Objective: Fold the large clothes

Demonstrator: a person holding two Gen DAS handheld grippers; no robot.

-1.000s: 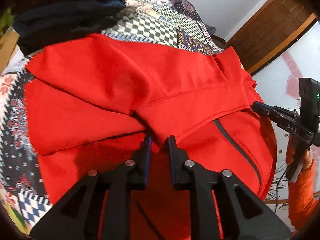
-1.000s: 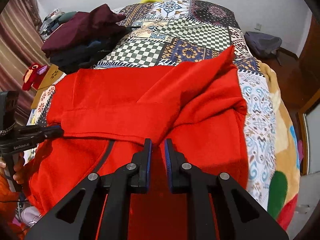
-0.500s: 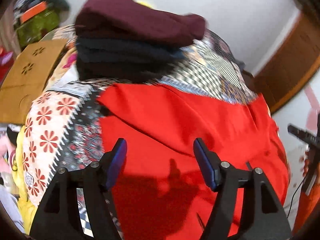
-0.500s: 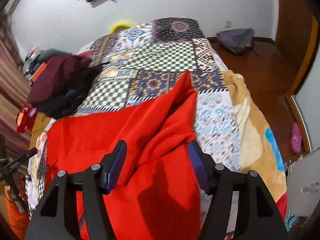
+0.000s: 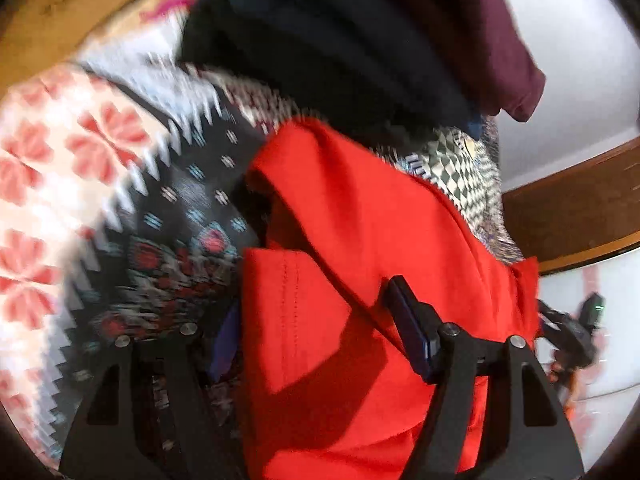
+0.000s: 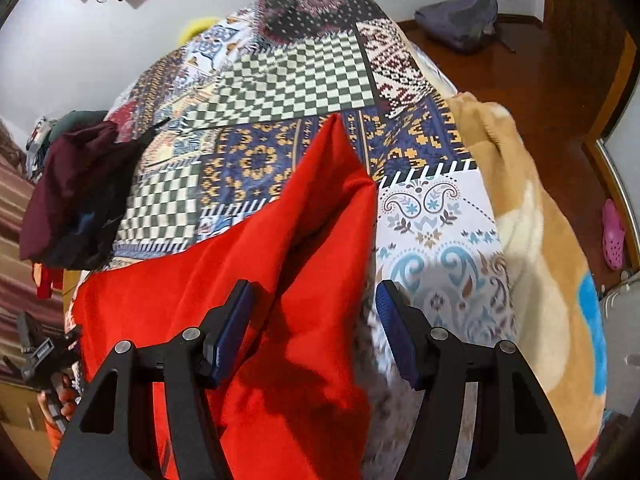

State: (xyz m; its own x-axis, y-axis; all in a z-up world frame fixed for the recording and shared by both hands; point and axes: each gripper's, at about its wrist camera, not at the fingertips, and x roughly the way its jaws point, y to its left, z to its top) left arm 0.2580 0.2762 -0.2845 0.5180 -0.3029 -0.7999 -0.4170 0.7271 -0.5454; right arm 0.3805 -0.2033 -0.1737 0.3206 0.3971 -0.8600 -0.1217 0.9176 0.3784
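Both claws released red garment [image 6: 280, 280]; slipper [image 6: 614, 232] only in right view

Left tool [image 5: 320, 336] and right tool [image 6: 314, 328] both point steeply downward, jaws spread apart and gripping nothing, pads clear on either side

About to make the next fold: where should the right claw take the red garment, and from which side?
Take the red garment at its loose right edge, coming from the bare bedspread side: that edge is a raised fold already lying between the open right claw's jaws.
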